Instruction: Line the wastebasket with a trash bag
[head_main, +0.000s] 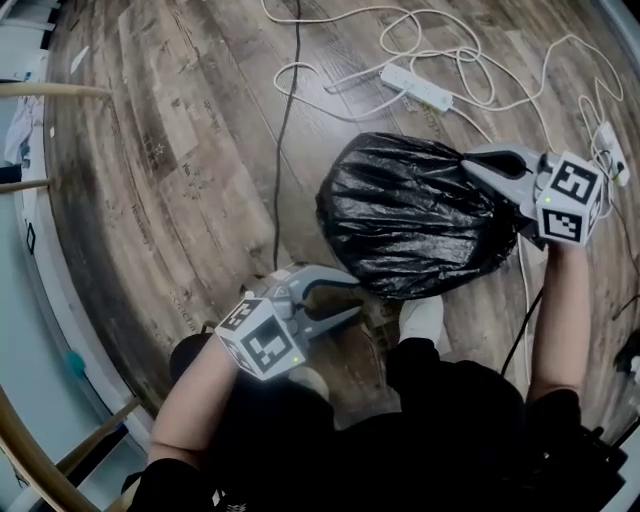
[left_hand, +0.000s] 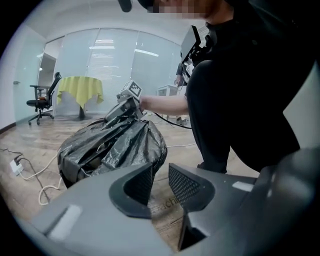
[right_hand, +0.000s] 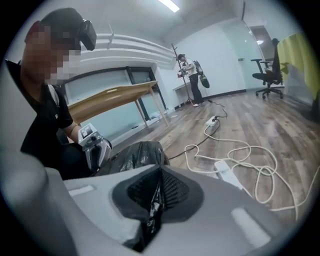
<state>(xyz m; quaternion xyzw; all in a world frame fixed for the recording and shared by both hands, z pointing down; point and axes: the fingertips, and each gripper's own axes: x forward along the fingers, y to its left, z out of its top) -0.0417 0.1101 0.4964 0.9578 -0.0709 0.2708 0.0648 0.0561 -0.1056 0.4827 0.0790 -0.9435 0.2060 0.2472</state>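
Observation:
A black trash bag (head_main: 410, 215) sits bulging on the wood floor in front of the person's knees. No wastebasket surface shows under the plastic. My right gripper (head_main: 472, 160) is at the bag's right top, shut on a fold of the black film. In the right gripper view that film is pinched between the closed pads (right_hand: 159, 175). My left gripper (head_main: 352, 298) hovers by the bag's near left side, jaws apart. In the left gripper view (left_hand: 160, 175) only bare floor shows between its pads, with the bag (left_hand: 110, 150) a little ahead.
A white power strip (head_main: 417, 87) and looping white cables lie beyond the bag, and a black cable (head_main: 285, 130) runs down the floor. Wooden table legs (head_main: 50, 90) stand at the left. A person (right_hand: 190, 77) stands far off, with office chairs (right_hand: 267, 75) there too.

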